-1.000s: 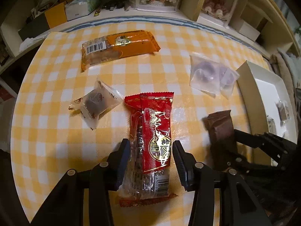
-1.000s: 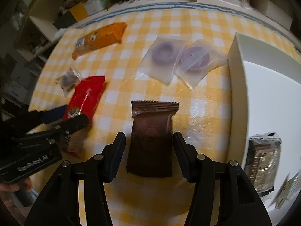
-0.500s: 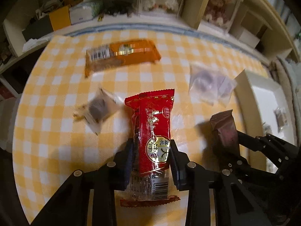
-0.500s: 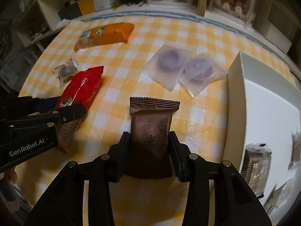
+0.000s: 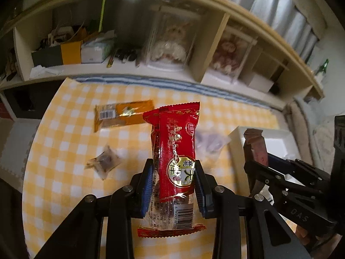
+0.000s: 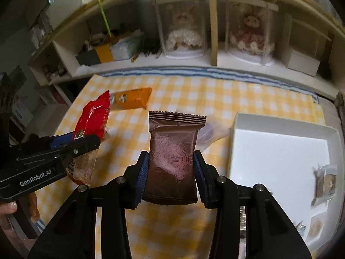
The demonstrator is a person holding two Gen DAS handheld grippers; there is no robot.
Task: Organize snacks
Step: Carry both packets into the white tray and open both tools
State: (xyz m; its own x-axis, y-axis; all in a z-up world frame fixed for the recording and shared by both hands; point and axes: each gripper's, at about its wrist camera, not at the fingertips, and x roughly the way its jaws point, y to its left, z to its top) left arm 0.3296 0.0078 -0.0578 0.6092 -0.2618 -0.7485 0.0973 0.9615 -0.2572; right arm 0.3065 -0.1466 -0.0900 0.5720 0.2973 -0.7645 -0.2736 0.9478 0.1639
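My left gripper (image 5: pixel 173 185) is shut on a long red snack packet (image 5: pixel 174 151) and holds it above the yellow checked table (image 5: pixel 64 151). My right gripper (image 6: pixel 171 177) is shut on a brown snack packet (image 6: pixel 174 151), also lifted off the table. From the right wrist view the red packet (image 6: pixel 92 116) and the left gripper (image 6: pixel 64 151) show at the left. From the left wrist view the brown packet (image 5: pixel 255 144) and the right gripper (image 5: pixel 256 172) show at the right. A white tray (image 6: pixel 278 151) lies to the right with a few small packets in it.
On the table lie an orange packet (image 5: pixel 125 116), a small clear-wrapped dark sweet (image 5: pixel 105 161) and clear bags with purple rounds (image 5: pixel 208 142). A shelf (image 6: pixel 213 43) with doll cases and boxes runs along the far edge. A hand (image 6: pixel 8 207) shows at the lower left.
Both grippers closed on their packets and lifted them off the table. The views have tilted up, so the shelf now fills the top.
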